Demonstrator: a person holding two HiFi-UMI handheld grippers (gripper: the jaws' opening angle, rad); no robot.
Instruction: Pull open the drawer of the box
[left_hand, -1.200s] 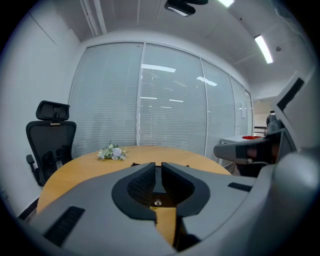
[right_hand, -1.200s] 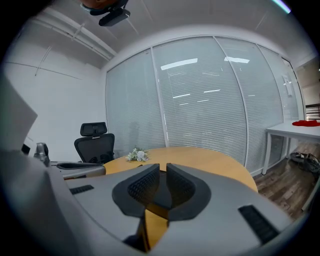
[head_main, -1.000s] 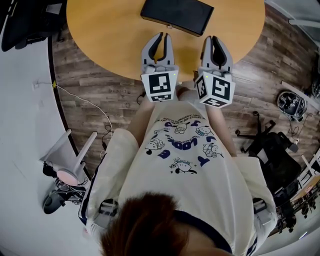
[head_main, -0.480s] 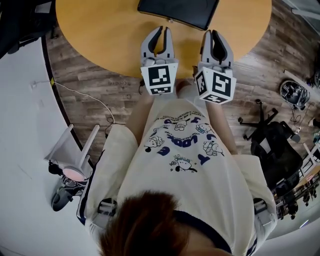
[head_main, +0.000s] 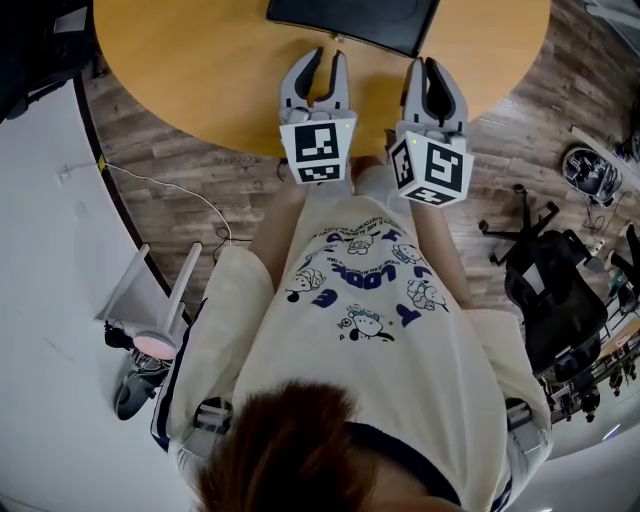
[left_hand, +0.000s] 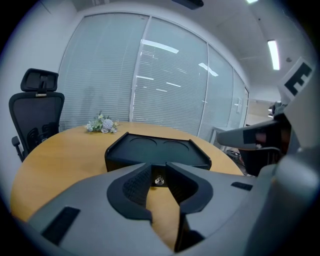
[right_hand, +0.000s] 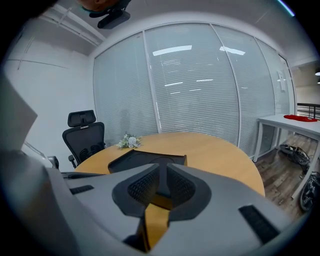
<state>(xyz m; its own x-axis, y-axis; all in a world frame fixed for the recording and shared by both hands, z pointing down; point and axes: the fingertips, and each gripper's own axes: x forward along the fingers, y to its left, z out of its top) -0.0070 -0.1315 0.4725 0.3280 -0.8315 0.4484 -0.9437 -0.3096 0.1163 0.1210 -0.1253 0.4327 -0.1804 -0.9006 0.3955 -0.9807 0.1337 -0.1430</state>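
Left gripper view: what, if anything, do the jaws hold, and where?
The jaws of the left gripper have just been opening and hold nothing; the knob sits beyond their tips.

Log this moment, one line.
left claw: just opening, empty, aimed at knob | right claw: narrowly apart, empty | drawer: closed

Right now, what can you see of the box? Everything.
The box is low, rectangular and matte black, plastic by its look. Its top has a raised rim and two shallow round recesses. A small metallic knob sits mid-front on the drawer, which looks shut. The box lies flat on the round wooden table; in the head view the frame's top edge cuts it off. Only the table touches it.
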